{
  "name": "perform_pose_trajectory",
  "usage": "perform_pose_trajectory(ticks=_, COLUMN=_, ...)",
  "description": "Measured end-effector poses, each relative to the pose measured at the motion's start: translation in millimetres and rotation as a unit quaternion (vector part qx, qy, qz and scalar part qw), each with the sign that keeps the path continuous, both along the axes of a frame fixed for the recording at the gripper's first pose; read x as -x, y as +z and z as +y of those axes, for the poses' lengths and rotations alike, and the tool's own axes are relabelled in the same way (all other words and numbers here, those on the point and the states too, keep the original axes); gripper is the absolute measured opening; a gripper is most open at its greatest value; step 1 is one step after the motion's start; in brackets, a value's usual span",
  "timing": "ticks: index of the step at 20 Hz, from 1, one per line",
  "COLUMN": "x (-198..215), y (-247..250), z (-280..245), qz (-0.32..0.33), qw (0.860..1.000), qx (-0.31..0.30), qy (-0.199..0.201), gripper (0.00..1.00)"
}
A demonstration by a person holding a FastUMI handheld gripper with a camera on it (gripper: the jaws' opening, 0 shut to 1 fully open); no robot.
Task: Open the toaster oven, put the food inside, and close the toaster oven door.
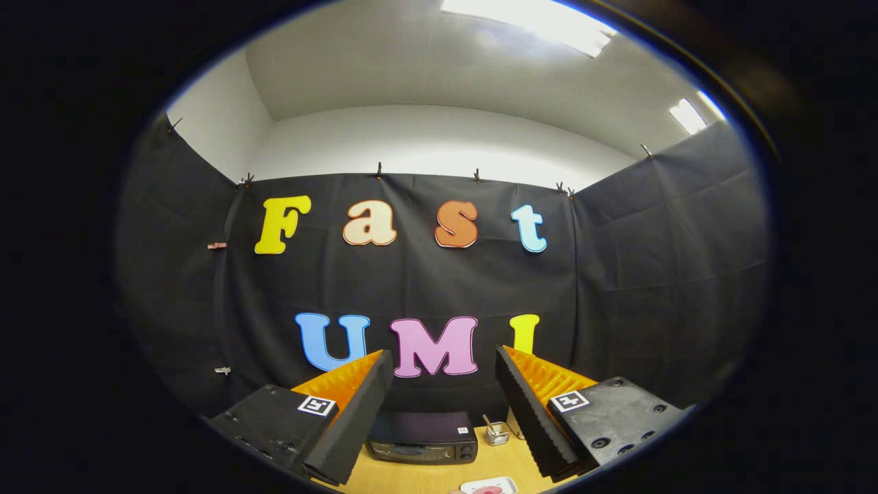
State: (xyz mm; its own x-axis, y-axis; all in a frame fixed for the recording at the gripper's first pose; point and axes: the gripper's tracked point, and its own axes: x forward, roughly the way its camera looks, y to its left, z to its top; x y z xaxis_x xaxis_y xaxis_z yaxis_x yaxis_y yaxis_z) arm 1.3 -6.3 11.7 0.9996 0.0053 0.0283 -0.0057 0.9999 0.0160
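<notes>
So the claw (444, 384) hangs wide open with nothing in it, while the closed toaster oven (422, 437) sits low in the frame's center on the wooden table (418, 475), plate of food (488, 487) nearer.

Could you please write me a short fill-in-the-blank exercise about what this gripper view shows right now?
1. The gripper has its fingers ____, with nothing between them.
2. The toaster oven stands on the wooden table with its door ____.
3. The small glass jar sits beside the toaster oven, on the ____ finger's side.

Missing words: open; closed; right
</notes>
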Motion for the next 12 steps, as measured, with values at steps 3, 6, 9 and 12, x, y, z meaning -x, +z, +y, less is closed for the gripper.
perform_pose_trajectory(ticks=3, x=-0.2, y=-1.1, z=-3.3, qz=-0.002, qw=1.0, qx=0.006, qy=-0.013, gripper=0.97)
perform_pose_trajectory(ticks=6, x=1.7, y=-1.6, z=0.8, qz=-0.005, qw=1.0, qx=0.0, qy=-0.023, gripper=0.98)
perform_pose_trajectory(ticks=9, x=2.2, y=-7.1, z=5.2, qz=-0.005, qw=0.999, qx=0.002, qy=-0.033, gripper=0.98)
perform_pose_trajectory(ticks=12, x=-4.0, y=-14.9, z=14.1, qz=-0.009, qw=0.999, qx=0.004, qy=-0.03, gripper=0.97)
